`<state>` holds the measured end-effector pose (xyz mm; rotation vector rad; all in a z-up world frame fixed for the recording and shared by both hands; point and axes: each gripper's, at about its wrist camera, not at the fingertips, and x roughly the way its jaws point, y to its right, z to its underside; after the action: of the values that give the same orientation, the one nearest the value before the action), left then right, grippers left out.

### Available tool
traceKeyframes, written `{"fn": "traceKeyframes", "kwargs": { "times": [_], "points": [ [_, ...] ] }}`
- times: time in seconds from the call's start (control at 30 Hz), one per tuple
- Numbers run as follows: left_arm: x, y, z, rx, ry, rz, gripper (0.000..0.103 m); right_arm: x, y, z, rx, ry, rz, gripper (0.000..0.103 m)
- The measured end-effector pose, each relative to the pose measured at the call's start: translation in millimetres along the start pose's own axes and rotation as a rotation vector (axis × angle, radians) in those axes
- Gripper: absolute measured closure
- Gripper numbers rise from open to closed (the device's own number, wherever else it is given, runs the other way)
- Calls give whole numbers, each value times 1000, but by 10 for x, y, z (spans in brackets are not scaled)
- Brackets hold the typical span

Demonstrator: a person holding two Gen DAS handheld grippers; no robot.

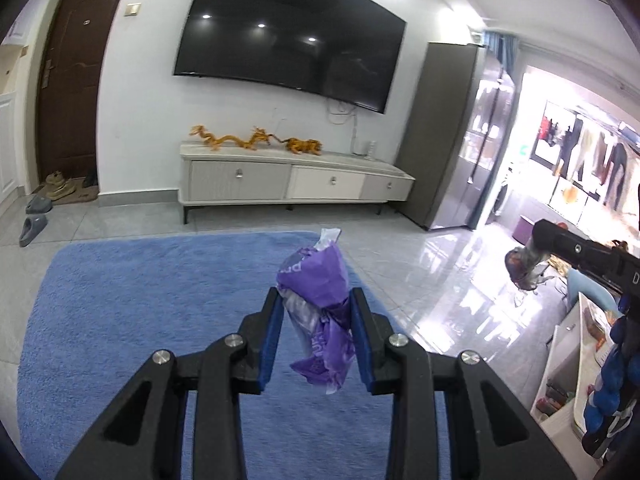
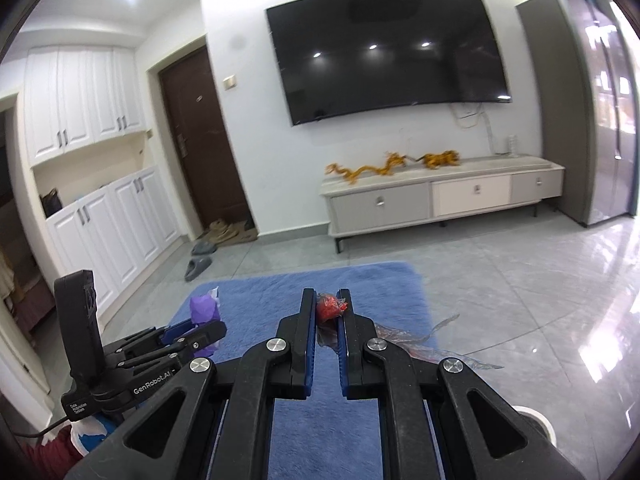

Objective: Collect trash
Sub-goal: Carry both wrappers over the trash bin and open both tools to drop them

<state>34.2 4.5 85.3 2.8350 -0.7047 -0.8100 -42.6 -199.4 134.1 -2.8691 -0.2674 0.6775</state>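
The purple wrapper (image 1: 320,312) is crumpled, light, soft plastic, so squeeze mid-bunch; the left gripper (image 1: 316,300) is clamped on it above the blue rug (image 1: 140,300). At approx 3 o'clock, the right gripper (image 2: 327,312) is pinched tight on a flimsy clear wrapper w/ red bits (image 2: 330,308), prob slippery, so grab the wad, not the loose tail.

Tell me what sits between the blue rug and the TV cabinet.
Only bare grey floor tiles separate the blue rug from the TV cabinet, seen in both wrist views.
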Motion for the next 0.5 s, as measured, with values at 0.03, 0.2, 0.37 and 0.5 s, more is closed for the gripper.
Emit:
{"fn": "traceKeyframes", "kwargs": {
  "times": [0.03,0.2,0.37,0.5],
  "points": [
    [11,66,-4,7,-3,11,72,-70,55,10,10,10,13,94],
    [157,505,-6,53,-32,86,72,-410,423,91,82,50,87,94],
    [431,977,61,116,-91,167,72,-523,930,232,184,67,143,94],
    [783,1349,159,169,-165,219,72,-519,1426,427,287,54,181,94]
  ]
}}
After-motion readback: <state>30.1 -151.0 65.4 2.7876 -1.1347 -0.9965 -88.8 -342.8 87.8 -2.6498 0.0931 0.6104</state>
